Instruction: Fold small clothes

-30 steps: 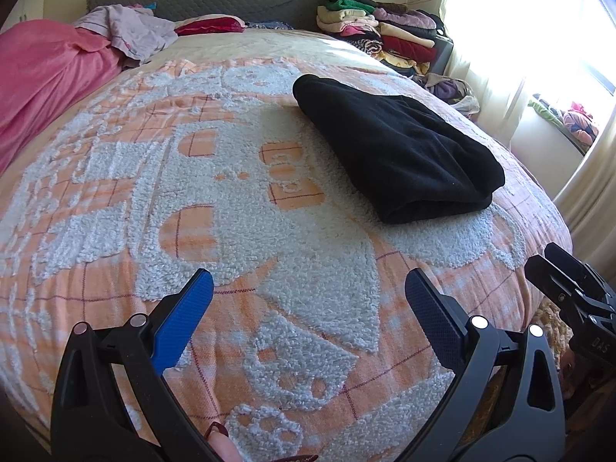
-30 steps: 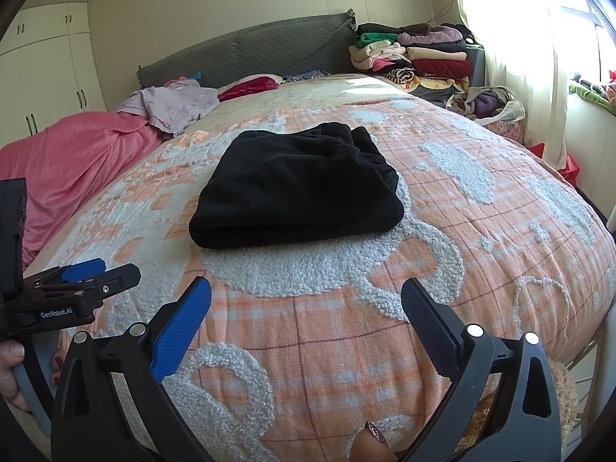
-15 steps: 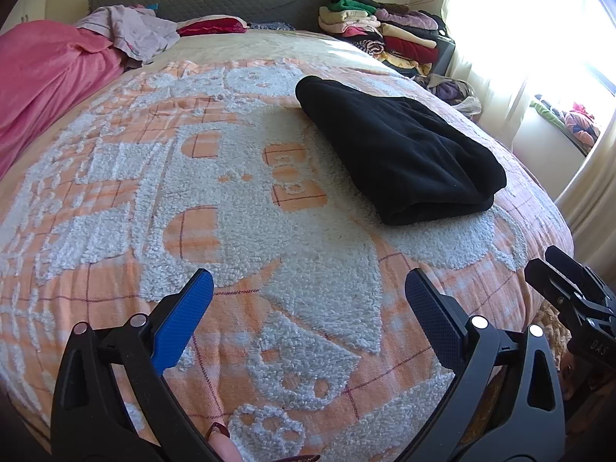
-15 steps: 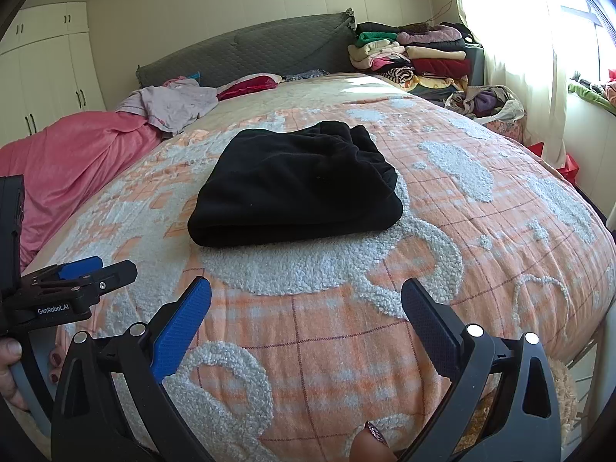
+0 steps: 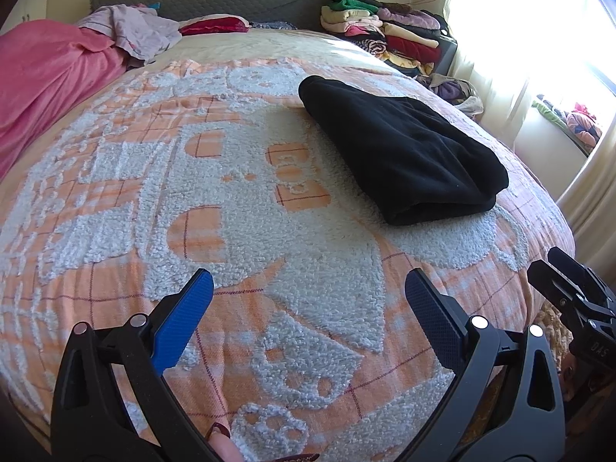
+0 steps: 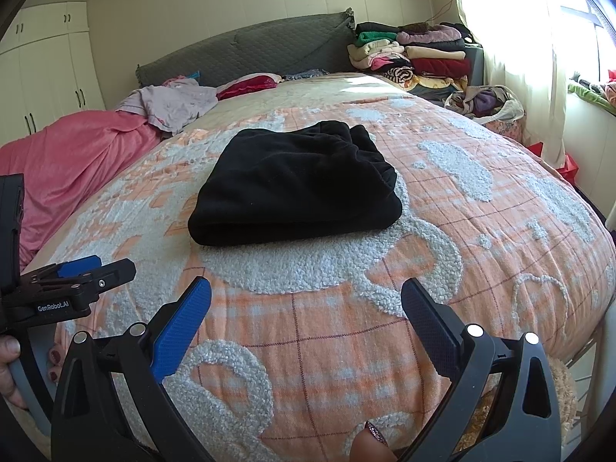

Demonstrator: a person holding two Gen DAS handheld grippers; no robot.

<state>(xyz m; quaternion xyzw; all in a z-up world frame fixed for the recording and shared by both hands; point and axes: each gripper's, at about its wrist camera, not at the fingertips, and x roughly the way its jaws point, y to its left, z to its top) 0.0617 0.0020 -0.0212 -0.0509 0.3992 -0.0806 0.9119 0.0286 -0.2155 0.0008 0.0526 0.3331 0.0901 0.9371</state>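
Still folded garment (image 6: 296, 184), unmoved since.

An orange bedspread (image 6: 481, 231) covers the bed (pink blanket (image 6: 77, 154) at its left), grey headboard (image 6: 269, 50) behind.

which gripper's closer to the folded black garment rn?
Right, marginally. The right gripper faces the folded black garment head-on; the left gripper sits off to its left. Both open, not touching it.
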